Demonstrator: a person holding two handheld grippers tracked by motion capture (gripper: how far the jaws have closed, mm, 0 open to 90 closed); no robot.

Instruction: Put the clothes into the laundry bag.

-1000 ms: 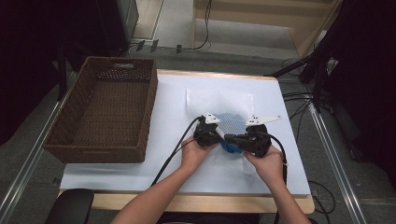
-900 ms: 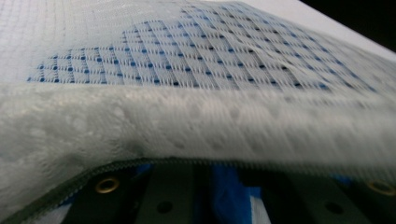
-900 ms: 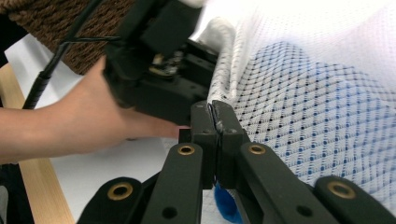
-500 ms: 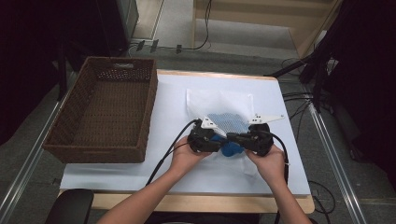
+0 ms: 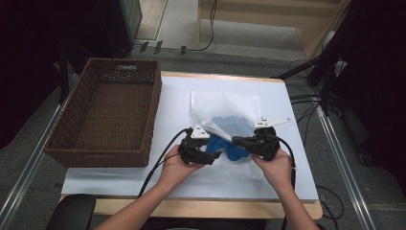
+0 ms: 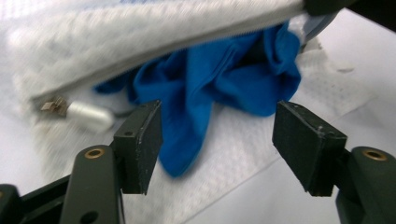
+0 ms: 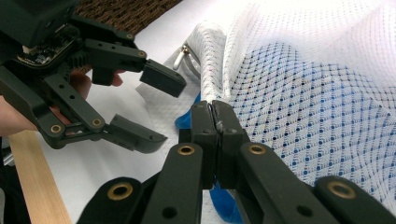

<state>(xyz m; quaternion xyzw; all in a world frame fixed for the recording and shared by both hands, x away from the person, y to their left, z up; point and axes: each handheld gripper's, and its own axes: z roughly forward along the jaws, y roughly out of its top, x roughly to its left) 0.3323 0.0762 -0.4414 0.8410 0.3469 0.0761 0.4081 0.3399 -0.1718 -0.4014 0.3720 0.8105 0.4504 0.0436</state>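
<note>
A white mesh laundry bag (image 5: 225, 103) lies on the table with a blue cloth (image 5: 230, 146) half inside its mouth. My right gripper (image 5: 235, 140) is shut on the bag's upper edge (image 7: 219, 60) and holds the mouth lifted. My left gripper (image 5: 218, 154) is open just left of the mouth; its jaws have just been opening and nothing is between them. In the left gripper view the blue cloth (image 6: 219, 70) spills out under the raised mesh (image 6: 140, 32), beyond my open left gripper (image 6: 217, 144). A zipper pull (image 6: 88, 115) lies beside it.
A brown wicker basket (image 5: 95, 155) stands at the table's left side, with nothing in it. The white table top (image 5: 167, 110) runs between the basket and the bag. Cables trail from both grippers toward the near wooden edge (image 5: 206, 208).
My left gripper has opened and drawn back to the left and toward the person, leaving the blue cloth at the bag's mouth. The right gripper has kept still, holding the mesh.
</note>
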